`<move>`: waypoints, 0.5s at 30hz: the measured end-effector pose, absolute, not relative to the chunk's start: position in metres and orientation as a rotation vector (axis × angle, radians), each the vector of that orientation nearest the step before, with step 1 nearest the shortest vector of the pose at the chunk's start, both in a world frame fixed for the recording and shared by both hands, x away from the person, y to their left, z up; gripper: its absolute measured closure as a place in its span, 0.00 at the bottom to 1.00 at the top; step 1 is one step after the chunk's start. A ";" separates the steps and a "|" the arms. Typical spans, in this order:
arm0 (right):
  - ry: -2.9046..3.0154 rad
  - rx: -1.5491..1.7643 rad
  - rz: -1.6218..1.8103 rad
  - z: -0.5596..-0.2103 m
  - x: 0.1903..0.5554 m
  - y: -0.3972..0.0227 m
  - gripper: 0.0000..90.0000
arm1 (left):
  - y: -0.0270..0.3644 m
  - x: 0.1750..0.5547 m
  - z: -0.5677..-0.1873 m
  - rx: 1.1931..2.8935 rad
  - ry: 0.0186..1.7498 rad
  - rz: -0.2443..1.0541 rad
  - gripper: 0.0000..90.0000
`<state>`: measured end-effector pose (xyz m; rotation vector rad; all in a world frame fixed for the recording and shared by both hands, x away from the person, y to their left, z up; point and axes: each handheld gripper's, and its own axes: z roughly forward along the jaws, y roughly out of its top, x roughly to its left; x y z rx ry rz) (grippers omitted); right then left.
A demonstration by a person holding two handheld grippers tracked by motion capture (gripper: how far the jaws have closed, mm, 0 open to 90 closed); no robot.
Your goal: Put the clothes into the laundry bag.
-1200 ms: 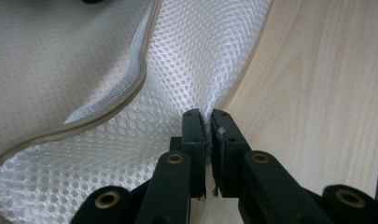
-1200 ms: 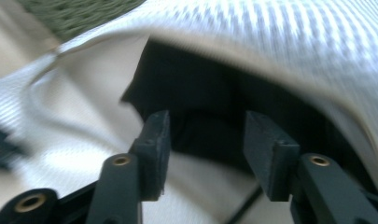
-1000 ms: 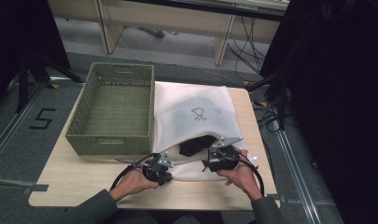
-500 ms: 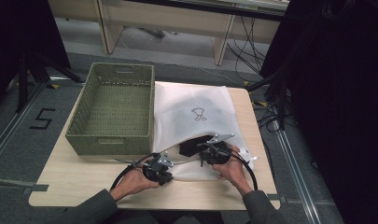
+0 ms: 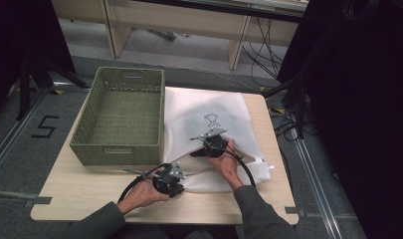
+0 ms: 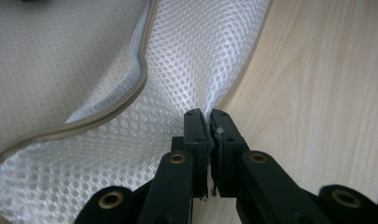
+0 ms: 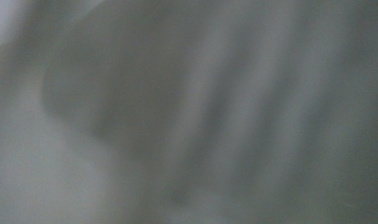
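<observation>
Two sets of tongs work on one white mesh bag [image 5: 209, 124] on a pale wooden counter [image 5: 79, 191]. Largest of what the counter carries is a green woven basket [image 5: 120, 115], standing at about ten o'clock from the counter's middle, its long side just beside the bag's left edge. The bag lies flat from the centre out toward three o'clock, a small dark drawing printed near its middle, and its zippered edge [image 6: 107, 100] curls up along the near side.

At six o'clock the left tongs [image 5: 181, 175] are pressed together on the bag's near edge; in the left gripper view the black tips pinch a fold of the mesh [image 6: 206, 113], which rises taut from them, with bare wood on the right.

The right tongs [image 5: 201, 151] sit at the bag's opening, toward five o'clock from the drawing, the hand behind them resting on the fabric. Their jaws have just been closing, and whether they grip cloth cannot be told: the right gripper view is a grey blur of pale fabric [image 7: 186, 112].
</observation>
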<state>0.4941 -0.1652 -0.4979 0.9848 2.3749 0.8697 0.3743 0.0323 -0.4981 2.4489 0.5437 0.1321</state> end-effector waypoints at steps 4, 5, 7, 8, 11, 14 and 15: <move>2.311 1.013 0.841 -0.496 0.514 -0.162 0.97 | 0.032 0.374 -0.498 2.439 0.557 0.127 0.95; 2.294 1.030 0.857 -0.497 0.518 -0.163 0.97 | 0.032 0.374 -0.499 2.437 0.559 0.128 0.95; 2.300 1.043 0.863 -0.495 0.518 -0.164 0.96 | 0.032 0.374 -0.498 2.451 0.545 0.134 0.95; 2.319 1.060 0.863 -0.493 0.516 -0.164 0.95 | 0.032 0.374 -0.498 2.450 0.546 0.132 0.95; 2.344 1.034 0.891 -0.488 0.504 -0.166 0.89 | 0.030 0.373 -0.500 2.399 0.588 0.119 0.95; 2.362 1.027 0.941 -0.480 0.490 -0.174 0.86 | 0.031 0.373 -0.499 2.425 0.579 0.119 0.95; 2.389 1.042 0.933 -0.474 0.485 -0.179 0.86 | 0.032 0.374 -0.499 2.439 0.564 0.119 0.95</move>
